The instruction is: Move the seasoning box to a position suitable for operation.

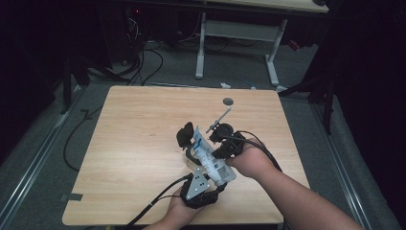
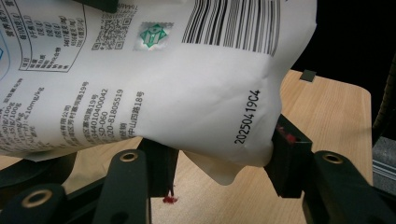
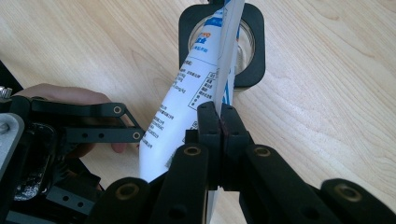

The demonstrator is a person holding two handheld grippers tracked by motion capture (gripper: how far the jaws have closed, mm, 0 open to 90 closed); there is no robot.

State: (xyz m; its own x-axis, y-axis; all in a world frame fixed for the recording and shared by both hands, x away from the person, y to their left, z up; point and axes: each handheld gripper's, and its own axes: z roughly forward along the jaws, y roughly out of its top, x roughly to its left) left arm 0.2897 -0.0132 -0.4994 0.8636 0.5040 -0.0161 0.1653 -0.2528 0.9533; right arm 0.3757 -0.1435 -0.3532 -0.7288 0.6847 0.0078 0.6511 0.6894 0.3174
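Observation:
A white pouch (image 1: 209,158) with blue print and a barcode hangs tilted above the table, held by both grippers. My left gripper (image 2: 219,161) grips the pouch's (image 2: 177,84) bulging lower end from both sides. My right gripper (image 3: 219,123) is shut flat on the pouch's (image 3: 187,98) thin side seam. The pouch's upper end points into a black-rimmed round container (image 3: 252,70), which stands on the table left of the right gripper (image 1: 221,152). In the high view the left gripper (image 1: 205,168) sits near the front edge, under its grey plate.
A thin metal rod-like tool (image 1: 219,119) lies on the wooden table (image 1: 143,143) just beyond the right gripper. A grey round spot (image 1: 228,101) marks the far side of the table. Cables and a desk frame lie on the floor behind.

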